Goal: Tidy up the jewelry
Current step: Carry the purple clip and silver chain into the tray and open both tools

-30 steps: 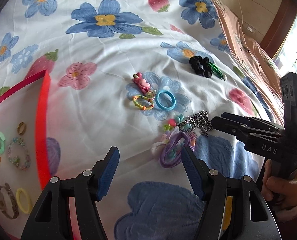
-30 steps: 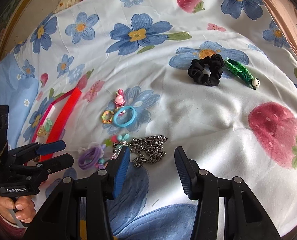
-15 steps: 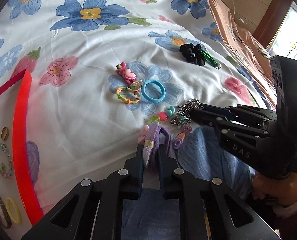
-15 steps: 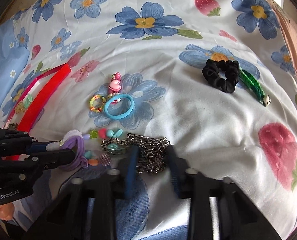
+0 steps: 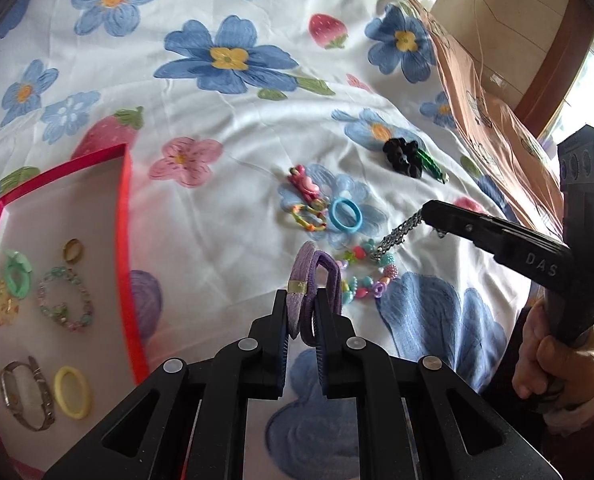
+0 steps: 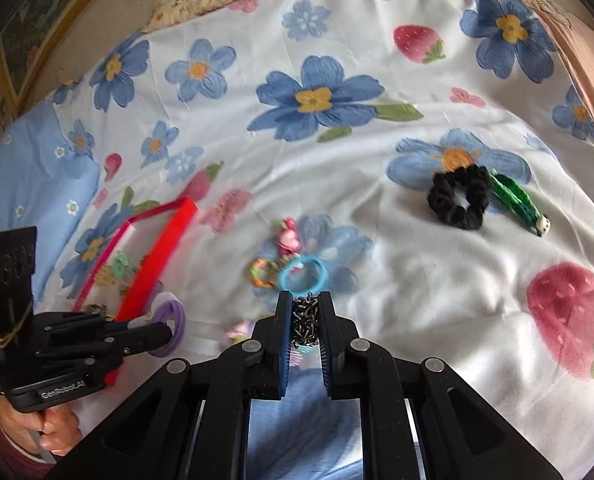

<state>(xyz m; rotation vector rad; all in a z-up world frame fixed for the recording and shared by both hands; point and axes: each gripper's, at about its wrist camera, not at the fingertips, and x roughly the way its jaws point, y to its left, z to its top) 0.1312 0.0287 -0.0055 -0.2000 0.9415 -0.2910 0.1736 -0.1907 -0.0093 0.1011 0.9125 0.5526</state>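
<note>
Your red tray (image 5: 127,248) sits left with rings inside, blue ring (image 5: 347,216) and black scrunchie (image 5: 403,158) farther off. Left gripper (image 5: 301,312) is clamped on the purple hair ties (image 5: 317,280), lifted near; right gripper (image 6: 305,320) pinches the silver chain (image 6: 305,318).

White bedsheet (image 5: 225,208) with blue flowers, red strawberries. Red-rimmed tray (image 5: 127,240) at 9 o'clock, white inside. Purple hair ties (image 5: 317,280) centre; blue ring (image 5: 345,221), black scrunchie (image 5: 403,156) at 1 o'clock. Silver chain (image 6: 305,320).
</note>
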